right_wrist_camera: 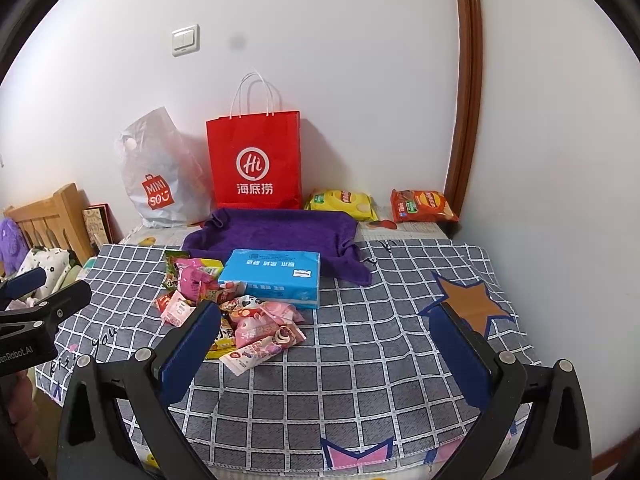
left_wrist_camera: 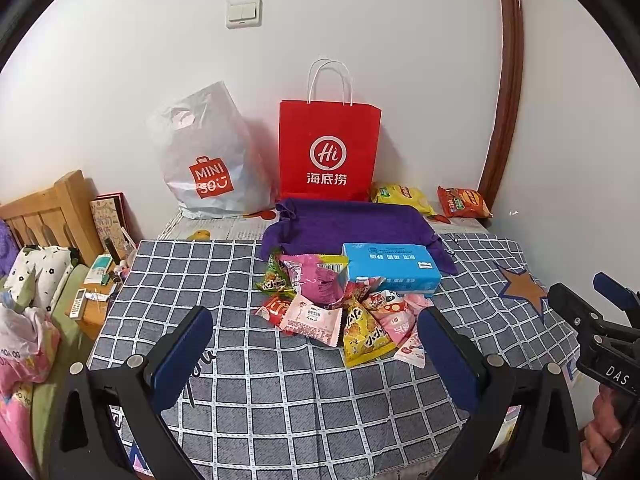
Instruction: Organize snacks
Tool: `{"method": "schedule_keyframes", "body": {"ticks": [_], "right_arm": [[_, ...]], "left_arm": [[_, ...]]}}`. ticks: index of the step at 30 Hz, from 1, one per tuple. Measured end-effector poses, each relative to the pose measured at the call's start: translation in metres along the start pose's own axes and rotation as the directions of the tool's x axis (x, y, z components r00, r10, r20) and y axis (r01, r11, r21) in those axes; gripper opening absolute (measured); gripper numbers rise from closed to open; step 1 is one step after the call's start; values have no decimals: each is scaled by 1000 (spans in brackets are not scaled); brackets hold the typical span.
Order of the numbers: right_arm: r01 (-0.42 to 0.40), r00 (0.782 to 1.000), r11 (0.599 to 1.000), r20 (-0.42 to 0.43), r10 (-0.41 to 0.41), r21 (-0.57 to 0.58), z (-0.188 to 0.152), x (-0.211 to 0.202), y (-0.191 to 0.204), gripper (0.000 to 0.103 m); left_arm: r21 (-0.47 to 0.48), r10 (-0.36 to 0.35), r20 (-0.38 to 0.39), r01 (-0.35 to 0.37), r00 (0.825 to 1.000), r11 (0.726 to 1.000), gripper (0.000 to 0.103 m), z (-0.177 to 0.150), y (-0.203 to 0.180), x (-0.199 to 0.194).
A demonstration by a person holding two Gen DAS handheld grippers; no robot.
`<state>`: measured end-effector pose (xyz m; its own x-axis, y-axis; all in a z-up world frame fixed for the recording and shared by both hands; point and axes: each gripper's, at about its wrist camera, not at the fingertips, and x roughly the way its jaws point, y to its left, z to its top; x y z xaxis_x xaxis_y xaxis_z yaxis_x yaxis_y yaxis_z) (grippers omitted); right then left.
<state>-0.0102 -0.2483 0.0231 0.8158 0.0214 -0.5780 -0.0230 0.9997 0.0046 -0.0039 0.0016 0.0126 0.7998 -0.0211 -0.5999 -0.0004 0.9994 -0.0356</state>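
A heap of small snack packets (left_wrist_camera: 340, 312) (right_wrist_camera: 240, 320) lies on the grey checked cloth, pink, yellow, red and green. A blue tissue pack (left_wrist_camera: 390, 268) (right_wrist_camera: 274, 276) rests at the heap's far side. Behind it a purple towel (left_wrist_camera: 352, 226) (right_wrist_camera: 280, 234) is spread flat. My left gripper (left_wrist_camera: 316, 354) hangs open just in front of the heap, nothing between its fingers. My right gripper (right_wrist_camera: 328, 348) is open too, its left finger (right_wrist_camera: 188, 356) hiding part of the heap. A yellow chip bag (right_wrist_camera: 344, 202) and a red chip bag (right_wrist_camera: 422, 206) lie by the wall.
A red paper bag (left_wrist_camera: 330, 152) (right_wrist_camera: 256, 162) and a white plastic bag (left_wrist_camera: 208, 160) (right_wrist_camera: 158, 176) stand against the back wall. Left of the table are a wooden headboard (left_wrist_camera: 52, 208) and a cluttered bedside stand (left_wrist_camera: 96, 296). A brown door frame (right_wrist_camera: 464, 80) rises on the right.
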Motion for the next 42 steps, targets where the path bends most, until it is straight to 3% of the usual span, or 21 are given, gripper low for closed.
{"method": "schedule_keyframes", "body": {"ticks": [42], "right_arm": [[1, 1000, 1000, 10, -1, 6, -4, -3, 2, 103]], "left_arm": [[3, 2, 5, -2, 1000, 1000, 102, -3, 1, -2]]}}
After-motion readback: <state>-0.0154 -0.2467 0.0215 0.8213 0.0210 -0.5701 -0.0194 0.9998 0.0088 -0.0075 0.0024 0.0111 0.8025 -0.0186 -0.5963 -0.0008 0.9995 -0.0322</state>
